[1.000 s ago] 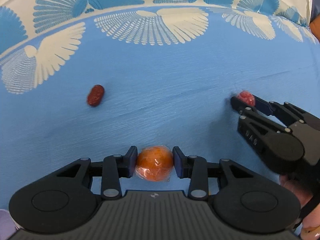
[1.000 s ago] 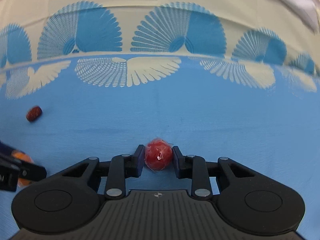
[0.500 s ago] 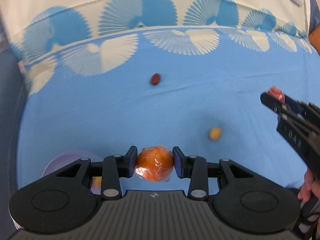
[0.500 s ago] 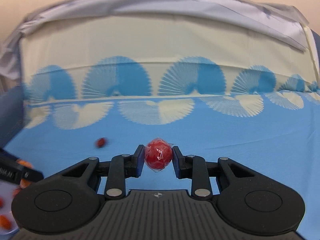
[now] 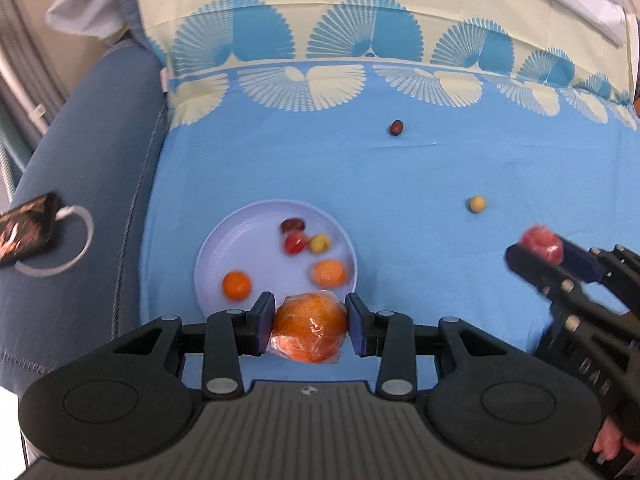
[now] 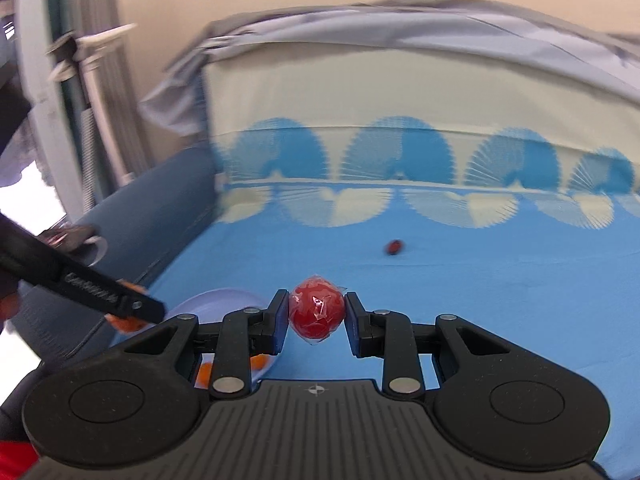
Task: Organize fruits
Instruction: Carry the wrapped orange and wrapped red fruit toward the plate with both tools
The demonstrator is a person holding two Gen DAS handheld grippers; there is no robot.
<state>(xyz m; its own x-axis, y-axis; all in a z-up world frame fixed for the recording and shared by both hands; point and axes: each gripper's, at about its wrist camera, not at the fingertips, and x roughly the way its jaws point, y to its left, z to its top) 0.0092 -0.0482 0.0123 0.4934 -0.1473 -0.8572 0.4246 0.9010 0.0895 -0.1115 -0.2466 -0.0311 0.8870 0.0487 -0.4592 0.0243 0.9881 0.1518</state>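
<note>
A wrapped orange (image 5: 309,328) is gripped in the left tool (image 5: 310,326) above the plate's (image 5: 256,226) near rim, a wrapped red fruit (image 6: 317,312) clamped in the right tool (image 6: 317,316) over the blue cloth (image 6: 500,280)

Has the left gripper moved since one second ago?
Yes. The left gripper, gripping the orange, has moved away from the dark red fruit toward the plate.

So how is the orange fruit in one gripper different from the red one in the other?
The wrapped orange fruit is bigger and orange; the wrapped red fruit is smaller and deep red. The orange one sits in the left gripper near the plate; the red one in the right gripper. Both are round, in clear film, and clamped.
</note>
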